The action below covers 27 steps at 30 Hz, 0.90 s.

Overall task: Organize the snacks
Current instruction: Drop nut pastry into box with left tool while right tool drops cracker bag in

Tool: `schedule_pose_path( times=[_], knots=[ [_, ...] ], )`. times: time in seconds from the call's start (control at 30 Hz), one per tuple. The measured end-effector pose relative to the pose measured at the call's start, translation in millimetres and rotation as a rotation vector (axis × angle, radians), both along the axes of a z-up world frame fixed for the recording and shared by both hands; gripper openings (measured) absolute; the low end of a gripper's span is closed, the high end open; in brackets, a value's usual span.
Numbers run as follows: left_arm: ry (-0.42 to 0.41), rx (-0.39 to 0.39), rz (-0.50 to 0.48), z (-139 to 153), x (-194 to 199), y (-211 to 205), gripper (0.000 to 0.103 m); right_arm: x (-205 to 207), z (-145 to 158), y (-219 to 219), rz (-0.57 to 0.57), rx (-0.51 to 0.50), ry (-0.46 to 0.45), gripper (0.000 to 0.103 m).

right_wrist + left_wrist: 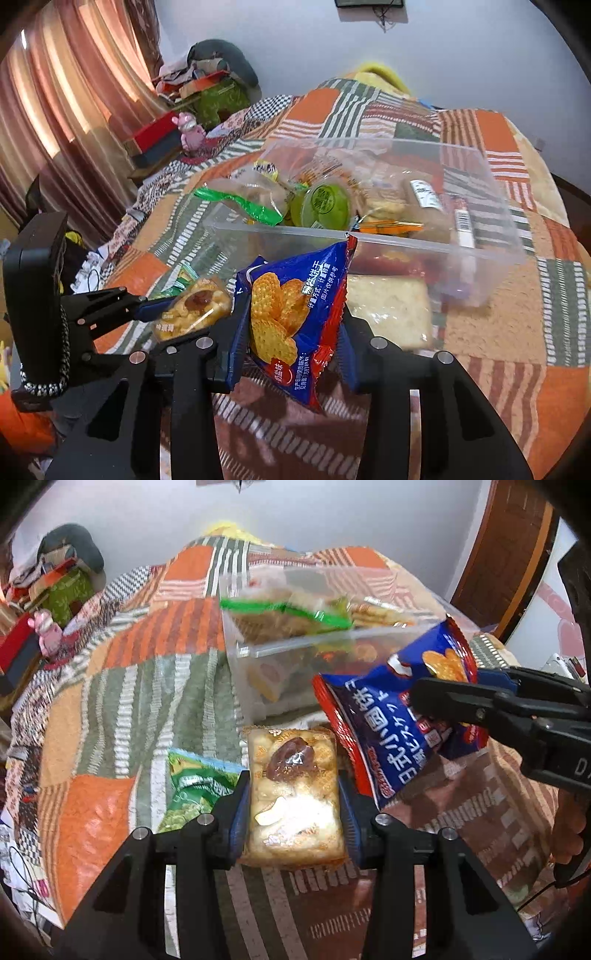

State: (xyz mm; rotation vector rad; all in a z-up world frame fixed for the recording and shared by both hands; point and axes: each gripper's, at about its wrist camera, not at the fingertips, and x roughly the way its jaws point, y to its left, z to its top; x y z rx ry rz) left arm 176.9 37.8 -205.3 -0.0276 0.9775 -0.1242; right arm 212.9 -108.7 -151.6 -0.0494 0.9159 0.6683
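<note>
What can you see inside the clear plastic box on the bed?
The clear plastic box holds wrapped snacks: a green-edged clear bag, a round green-lidded cup and pale wrapped bars. Lower layers are covered by these; only blurred shapes show through the wall.

Patchwork blanket [524, 295], pink toy [190, 129] beside red box [155, 133], striped curtain [55, 110].
</note>
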Motion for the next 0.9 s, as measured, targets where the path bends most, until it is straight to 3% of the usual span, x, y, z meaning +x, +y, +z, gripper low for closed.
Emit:
schedule_pose_path(
  times=[0.4, 0.9],
  knots=[
    [-0.116, -0.019, -0.007, 47.4, 5.9, -11.6, 0.043, -3.2, 39.6, -46.0, -0.127, 0.061, -0.094, 0.038],
    [-0.25, -0.03, -0.006, 100.1, 62.3, -18.9, 0.043, 32.3, 68.7, -67.3, -0.246, 0.1, -0.2, 0.038]
  ],
)
